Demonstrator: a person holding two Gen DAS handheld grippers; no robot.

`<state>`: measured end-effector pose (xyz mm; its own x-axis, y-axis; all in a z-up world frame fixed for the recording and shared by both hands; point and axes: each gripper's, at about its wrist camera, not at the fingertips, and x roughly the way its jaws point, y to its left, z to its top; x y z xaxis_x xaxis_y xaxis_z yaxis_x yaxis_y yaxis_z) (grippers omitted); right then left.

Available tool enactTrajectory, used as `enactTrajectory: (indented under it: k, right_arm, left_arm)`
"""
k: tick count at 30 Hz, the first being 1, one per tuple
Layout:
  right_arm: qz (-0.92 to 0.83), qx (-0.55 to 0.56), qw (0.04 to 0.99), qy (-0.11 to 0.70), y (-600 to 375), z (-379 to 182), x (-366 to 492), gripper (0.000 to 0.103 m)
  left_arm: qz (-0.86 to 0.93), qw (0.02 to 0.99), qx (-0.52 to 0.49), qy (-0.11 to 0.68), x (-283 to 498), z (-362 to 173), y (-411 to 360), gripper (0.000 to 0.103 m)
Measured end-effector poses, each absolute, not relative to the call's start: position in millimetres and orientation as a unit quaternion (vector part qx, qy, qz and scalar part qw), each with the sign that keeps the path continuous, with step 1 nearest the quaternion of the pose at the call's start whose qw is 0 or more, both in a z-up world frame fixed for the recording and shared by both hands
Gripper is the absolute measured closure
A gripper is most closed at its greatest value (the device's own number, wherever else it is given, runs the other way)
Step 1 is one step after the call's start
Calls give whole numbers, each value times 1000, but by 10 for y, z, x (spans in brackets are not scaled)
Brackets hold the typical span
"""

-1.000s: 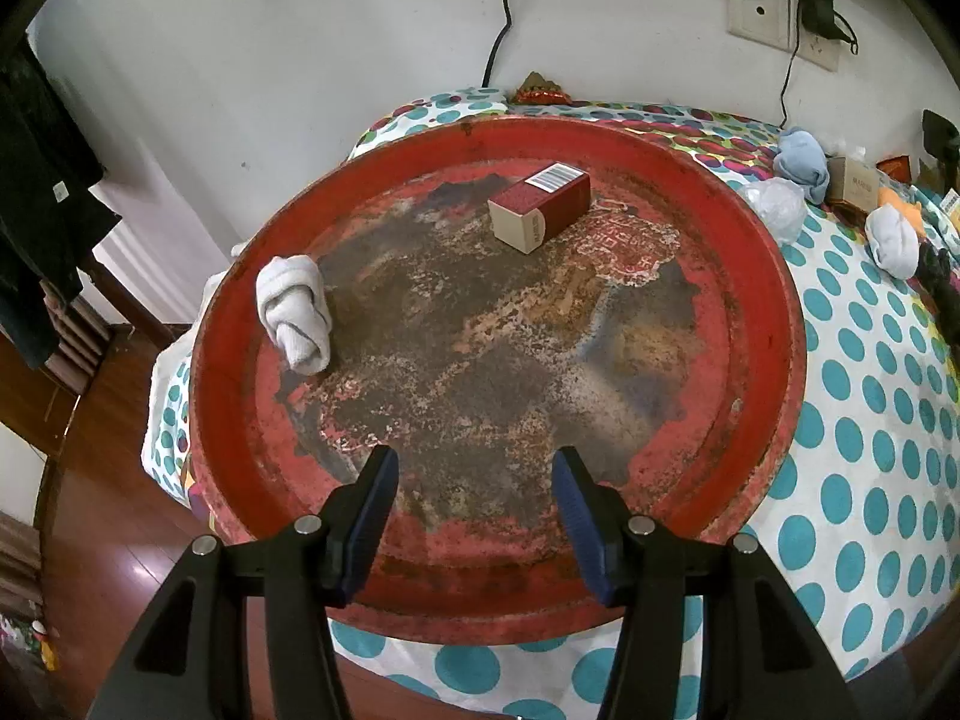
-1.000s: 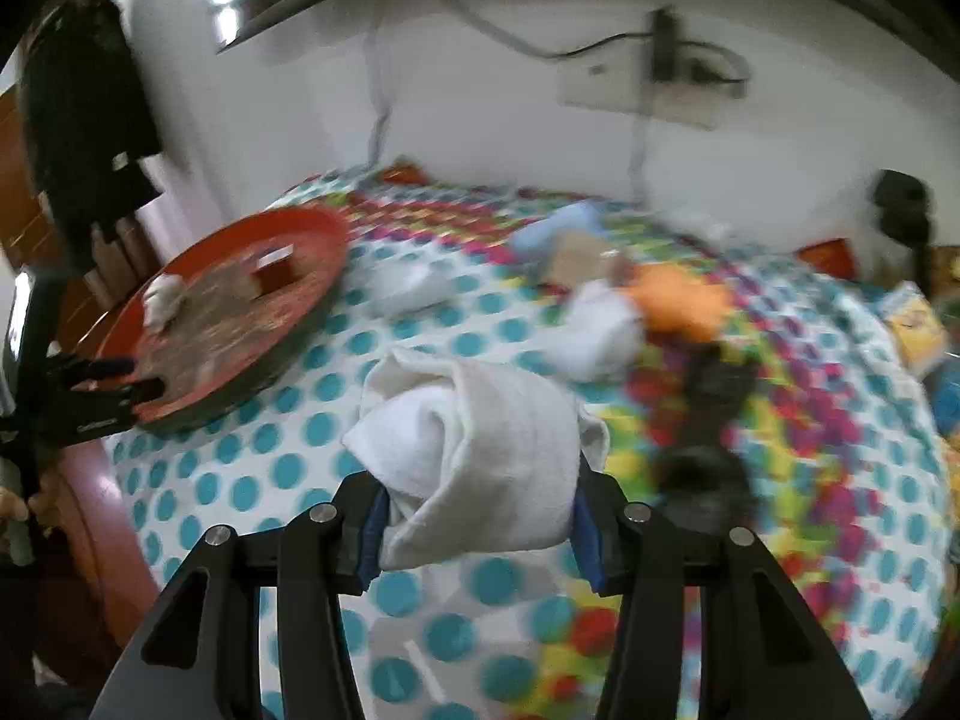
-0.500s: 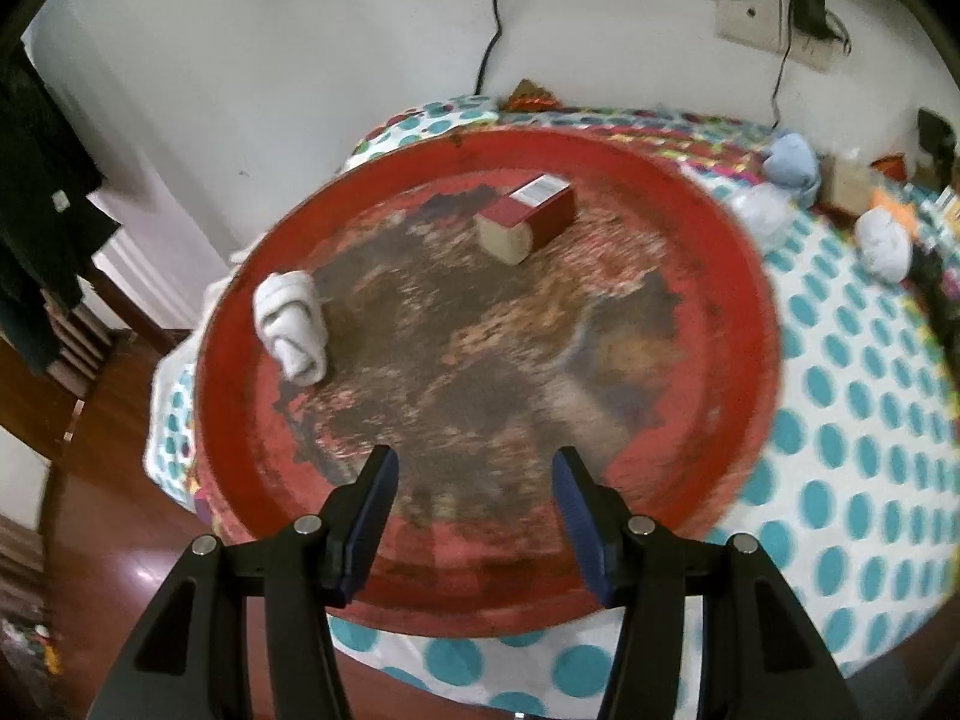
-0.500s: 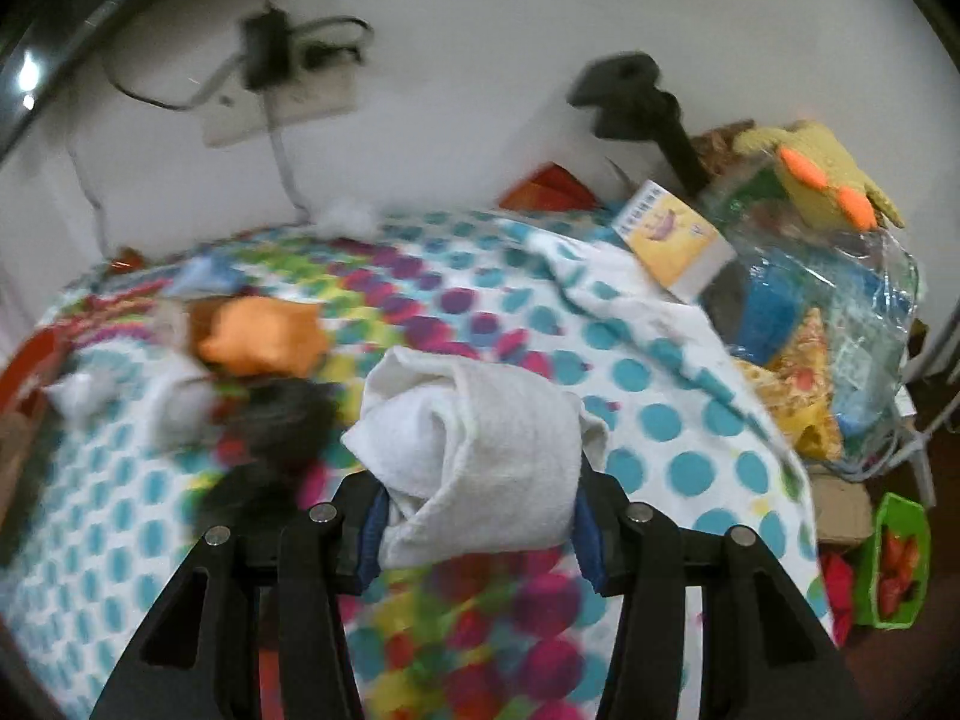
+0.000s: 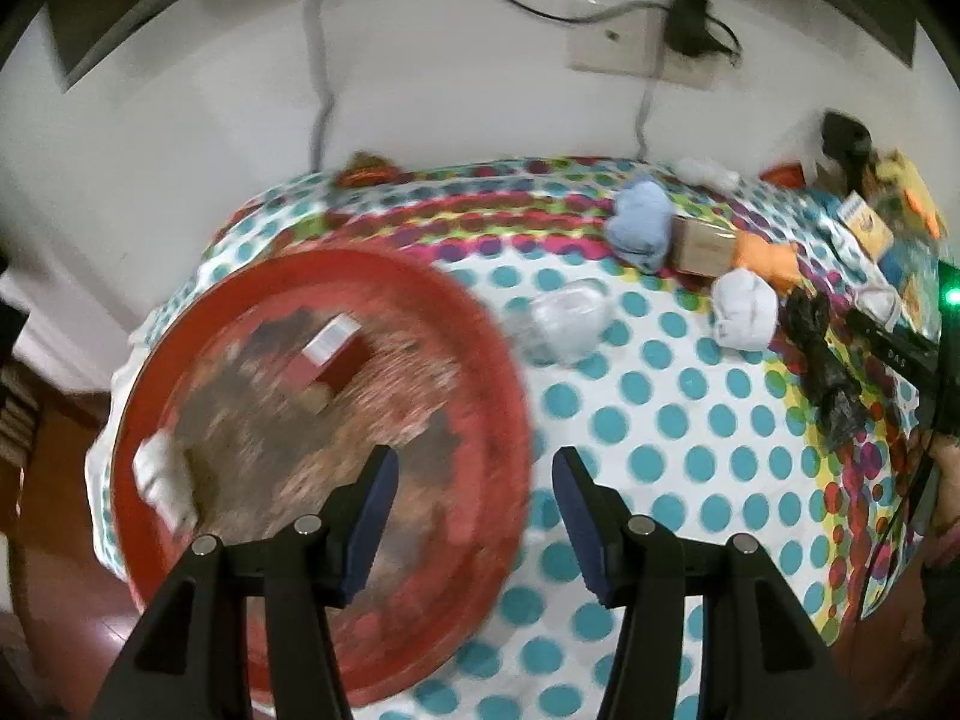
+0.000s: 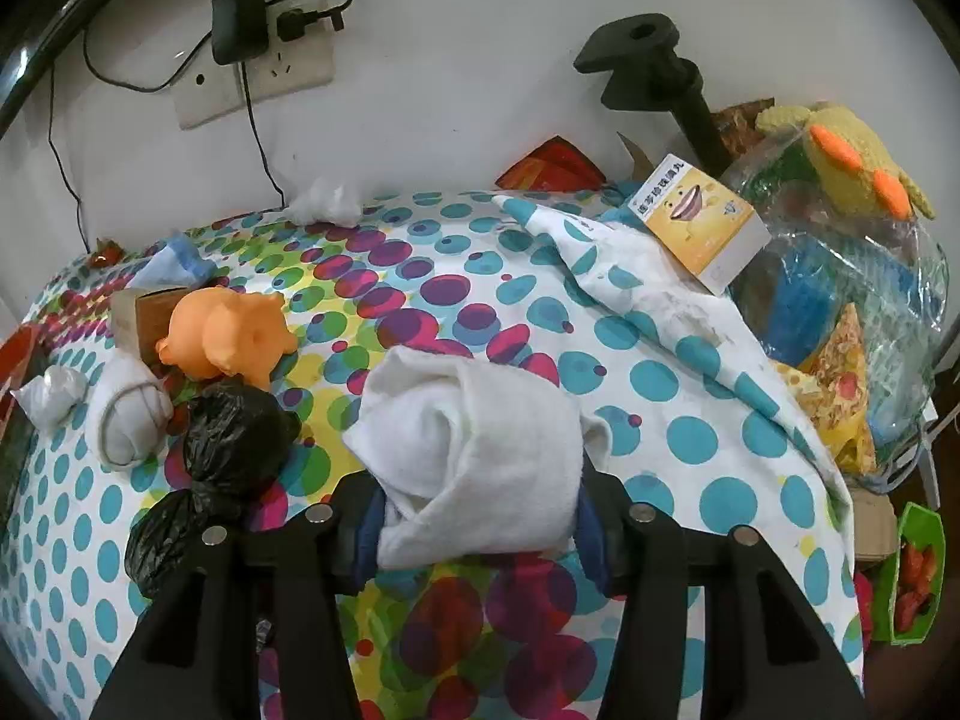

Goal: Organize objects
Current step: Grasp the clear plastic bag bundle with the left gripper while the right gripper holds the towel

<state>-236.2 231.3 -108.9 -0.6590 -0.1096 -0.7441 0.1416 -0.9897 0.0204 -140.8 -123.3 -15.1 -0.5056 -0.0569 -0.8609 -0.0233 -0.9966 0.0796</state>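
My right gripper [image 6: 480,531] has a rolled white towel [image 6: 474,444] between its pads, low over the dotted tablecloth [image 6: 684,438]. Its jaws are opening while the pads still touch the roll. In the left wrist view, my left gripper [image 5: 474,516] is open and empty, hanging over the right rim of the round red tray [image 5: 510,396]. In the tray lie a red box [image 5: 327,360] and a white sock roll [image 5: 159,480]. This view is blurred.
Left of the towel sit a black bag [image 6: 231,438], a white sock ball [image 6: 129,414], an orange pig toy [image 6: 228,333] and a cardboard box [image 6: 135,315]. A yellow box [image 6: 699,228], a filled plastic bag [image 6: 840,276] and a black stand [image 6: 654,66] crowd the right. A clear bag [image 5: 564,318] lies by the tray.
The right gripper carried the towel from near the tray to the table's right side and sank lower. The left gripper rose and swung right, off the tray's centre.
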Motion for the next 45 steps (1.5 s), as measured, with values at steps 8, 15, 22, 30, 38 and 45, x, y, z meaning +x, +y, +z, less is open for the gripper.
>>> enactTrajectory:
  k: [8, 15, 22, 30, 38, 45]
  right_arm:
    - [-899, 432, 65, 18, 2300, -1167, -2400, 46]
    - [-897, 435, 74, 24, 2255, -1161, -2417, 37]
    - [-896, 437, 79, 24, 2262, -1154, -2427, 37]
    - [-895, 438, 81, 26, 2242, -1145, -2428, 33]
    - [-894, 439, 83, 24, 2227, -1139, -2429, 30]
    - [-895, 438, 83, 23, 2218, -1138, -2434, 30]
  left_arm:
    - [-851, -29, 513, -108, -2166, -390, -750, 48]
    - [-820, -55, 556, -127, -2525, -595, -710, 48]
    - [-807, -50, 569, -149, -2728, -803, -652, 48]
    - [-815, -43, 562, -134, -2743, -916, -674, 48]
    - [-823, -73, 561, -48, -2716, -979, -775, 48]
    - [-833, -62, 548, -45, -2678, -1002, -779, 45]
